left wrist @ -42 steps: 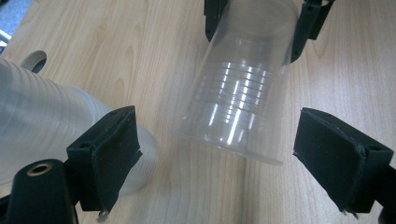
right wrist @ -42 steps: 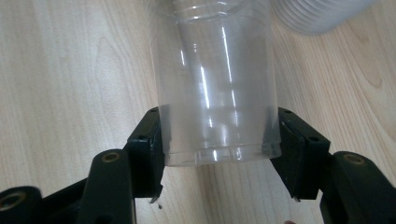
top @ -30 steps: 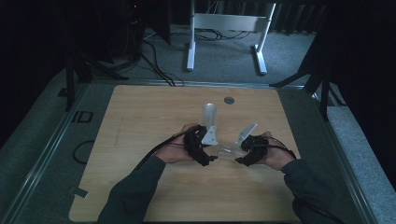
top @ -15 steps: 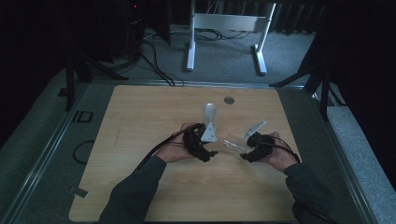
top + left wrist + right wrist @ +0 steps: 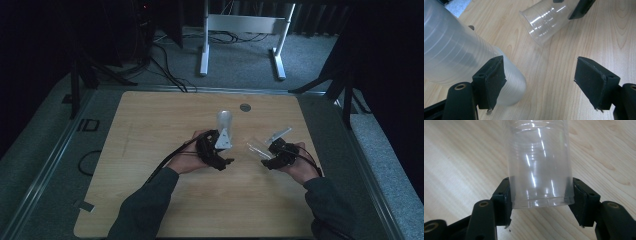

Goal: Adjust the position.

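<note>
On the wooden counter (image 5: 150, 150), just in front of the small round grey disc (image 5: 245, 107) set in its far middle, a stack of frosted plastic cups (image 5: 223, 125) lies tilted, its far end nearest the disc. The left hand-held gripper (image 5: 226, 161) sits at the near end of that stack. From the left gripper view, one black pad (image 5: 491, 77) lies against the outside of the stack (image 5: 456, 57) while the other pad stands well clear over bare wood, so the jaws are apart with no cup between them; they have just been closing. To the right of the stack and farther from the disc, the right hand-held gripper (image 5: 265, 160) is clamped on a single clear cup (image 5: 260, 148). In the right gripper view both pads press the cup's base end (image 5: 540, 182) from either side, and the cup points away from the gripper, above the wood. The left gripper view shows this clear cup (image 5: 546, 21) with its open mouth turned toward the stack, near it but apart.
</note>
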A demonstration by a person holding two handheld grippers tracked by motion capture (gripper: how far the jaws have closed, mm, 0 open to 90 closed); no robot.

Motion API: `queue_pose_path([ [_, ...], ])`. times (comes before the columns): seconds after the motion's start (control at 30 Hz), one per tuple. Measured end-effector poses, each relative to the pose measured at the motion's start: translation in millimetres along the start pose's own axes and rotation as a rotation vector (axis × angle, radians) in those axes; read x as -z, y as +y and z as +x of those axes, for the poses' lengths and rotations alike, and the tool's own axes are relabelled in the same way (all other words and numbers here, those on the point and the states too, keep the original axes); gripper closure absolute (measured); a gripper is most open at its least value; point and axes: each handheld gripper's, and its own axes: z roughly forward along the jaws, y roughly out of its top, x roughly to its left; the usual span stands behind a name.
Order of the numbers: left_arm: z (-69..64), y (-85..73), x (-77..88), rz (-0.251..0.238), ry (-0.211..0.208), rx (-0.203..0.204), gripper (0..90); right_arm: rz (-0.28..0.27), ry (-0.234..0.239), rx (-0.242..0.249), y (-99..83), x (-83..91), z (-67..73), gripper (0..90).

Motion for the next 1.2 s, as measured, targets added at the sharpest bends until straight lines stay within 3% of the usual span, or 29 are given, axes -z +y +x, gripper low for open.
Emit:
queue_pose_path([
  [0.17, 0.3, 0.5, 0.0, -0.008, 0.004, 0.011, 24.3, -0.012, -0.025, -0.045, -0.4, -0.7, -0.7, 41.9],
  [0.2, 0.4, 0.8, 0.0, -0.012, 0.005, 0.015, 24.3, -0.026, -0.053, -0.097, -0.4, -1.7, -1.0, 41.9],
  [0.23, 0.7, 0.9, -0.1, -0.010, 0.001, 0.020, 24.4, -0.027, -0.058, -0.109, -0.3, -1.9, -0.7, 41.9],
  [0.3, 1.3, 0.5, -1.1, -0.004, 0.000, 0.030, 24.3, -0.028, -0.096, -0.128, -0.1, -2.8, 0.6, 41.8],
  [0.4, 1.7, -0.4, -2.5, 0.002, 0.003, 0.037, 24.2, -0.037, -0.103, -0.144, -0.5, -3.6, 1.8, 41.8],
  [0.5, 1.4, -0.4, -3.4, 0.001, 0.006, 0.041, 24.3, -0.043, -0.141, -0.180, -1.9, -6.1, 4.0, 41.8],
  [0.73, 2.5, 0.6, -4.0, -0.007, 0.008, 0.064, 24.3, -0.083, -0.165, -0.264, -6.5, -11.4, 6.7, 41.8],
  [0.97, 3.3, 2.2, -4.7, -0.026, 0.010, 0.089, 24.3, -0.174, -0.204, -0.364, -11.6, -13.4, 11.1, 41.7],
  [1.07, 3.1, 2.8, -4.8, -0.037, 0.006, 0.106, 24.3, -0.183, -0.208, -0.371, -12.1, -13.5, 11.3, 41.7],
  [1.1, 3.3, 2.9, -4.7, -0.042, 0.005, 0.112, 24.3, -0.227, -0.226, -0.410, -14.0, -13.8, 13.6, 41.7],
  [1.2, 4.4, 3.6, -3.4, -0.050, 0.001, 0.121, 24.3, -0.259, -0.259, -0.430, -15.1, -14.6, 16.0, 41.7],
])
